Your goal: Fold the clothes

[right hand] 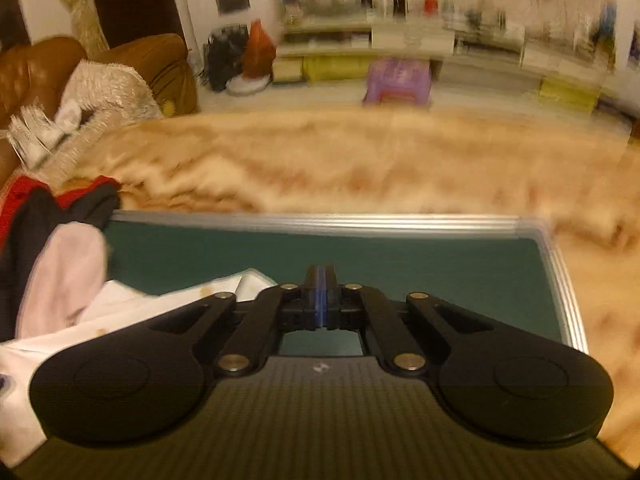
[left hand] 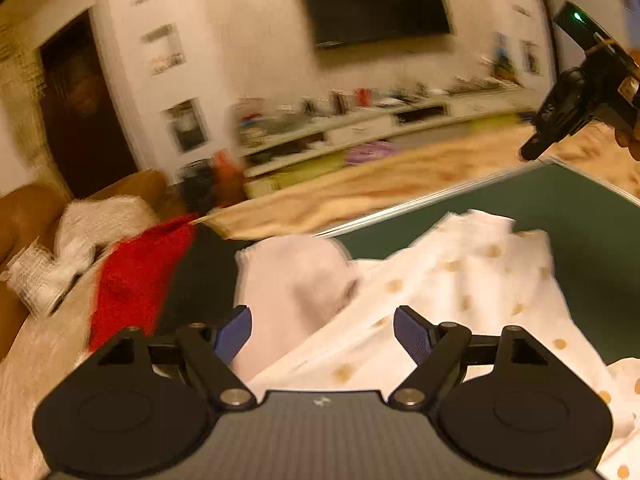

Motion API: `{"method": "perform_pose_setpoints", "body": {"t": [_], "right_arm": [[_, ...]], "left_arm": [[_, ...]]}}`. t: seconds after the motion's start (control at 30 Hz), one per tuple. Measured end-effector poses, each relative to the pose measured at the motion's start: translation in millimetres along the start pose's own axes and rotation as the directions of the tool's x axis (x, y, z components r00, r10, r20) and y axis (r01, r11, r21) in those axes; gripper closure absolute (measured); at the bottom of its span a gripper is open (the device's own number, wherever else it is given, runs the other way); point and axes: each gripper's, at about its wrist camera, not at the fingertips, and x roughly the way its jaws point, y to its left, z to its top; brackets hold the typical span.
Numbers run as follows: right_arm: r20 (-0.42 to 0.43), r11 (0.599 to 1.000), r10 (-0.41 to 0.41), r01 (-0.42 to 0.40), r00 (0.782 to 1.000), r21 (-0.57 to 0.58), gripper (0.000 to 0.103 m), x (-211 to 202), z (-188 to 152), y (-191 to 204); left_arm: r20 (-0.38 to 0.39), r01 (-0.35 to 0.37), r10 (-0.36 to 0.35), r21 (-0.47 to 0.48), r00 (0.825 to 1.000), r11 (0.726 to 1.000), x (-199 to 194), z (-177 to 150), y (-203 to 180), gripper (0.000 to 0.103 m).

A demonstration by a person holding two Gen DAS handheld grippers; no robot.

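Directly ahead of the left hand-held gripper, and below it: a dotted garment spread on the counter, with a pale garment bunched on its left part. Farther left, a pile of clothes at the counter's left edge. Ahead and far right, raised above the counter's far corner: the right hand-held gripper. Beyond the counter, a rug; behind that, a low shelf unit. Ahead-left, a sofa.

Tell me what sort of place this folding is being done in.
Most likely a home living room: a wall-mounted television above a long low media shelf, a brown leather sofa, and a shaggy tan rug beyond the green table.
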Motion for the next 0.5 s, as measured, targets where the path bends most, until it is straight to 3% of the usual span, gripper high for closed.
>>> {"method": "perform_pose_setpoints", "body": {"t": [0.07, 0.1, 0.23, 0.33, 0.4, 0.43, 0.47, 0.5], "right_arm": [[-0.06, 0.998, 0.048, -0.045, 0.997, 0.053, 0.068, 7, -17, -13], [-0.086, 0.994, 0.079, -0.073, 0.993, 0.076, 0.063, 11, -29, -18], [-0.163, 0.971, 0.183, -0.152, 0.969, 0.186, 0.059, 28, -69, -30], [-0.155, 0.963, 0.207, -0.173, 0.966, 0.209, 0.06, 36, -80, -24], [-0.148, 0.961, 0.218, -0.186, 0.965, 0.203, 0.059, 36, -81, -19], [-0.151, 0.955, 0.246, -0.213, 0.957, 0.204, 0.06, 39, -81, -17], [-0.154, 0.949, 0.274, -0.24, 0.949, 0.206, 0.06, 41, -81, -15], [-0.159, 0.946, 0.286, -0.252, 0.945, 0.204, 0.062, 42, -82, -12]], "left_arm": [[-0.011, 0.049, -0.048, 0.055, 0.999, 0.997, 22, 14, -11, 0.02], [-0.023, 0.069, -0.067, 0.085, 0.997, 0.994, 35, 20, -15, 0.02], [-0.099, 0.177, -0.165, 0.129, 0.981, 0.976, 72, 39, -41, 0.02], [-0.141, 0.194, -0.173, 0.158, 0.975, 0.968, 97, 43, -52, 0.021], [-0.17, 0.208, -0.181, 0.159, 0.969, 0.965, 108, 43, -57, 0.037], [-0.187, 0.223, -0.194, 0.145, 0.963, 0.964, 111, 42, -57, 0.072], [-0.208, 0.227, -0.198, 0.124, 0.958, 0.966, 114, 42, -54, 0.098], [-0.213, 0.227, -0.201, 0.105, 0.956, 0.968, 112, 41, -50, 0.098]]}}
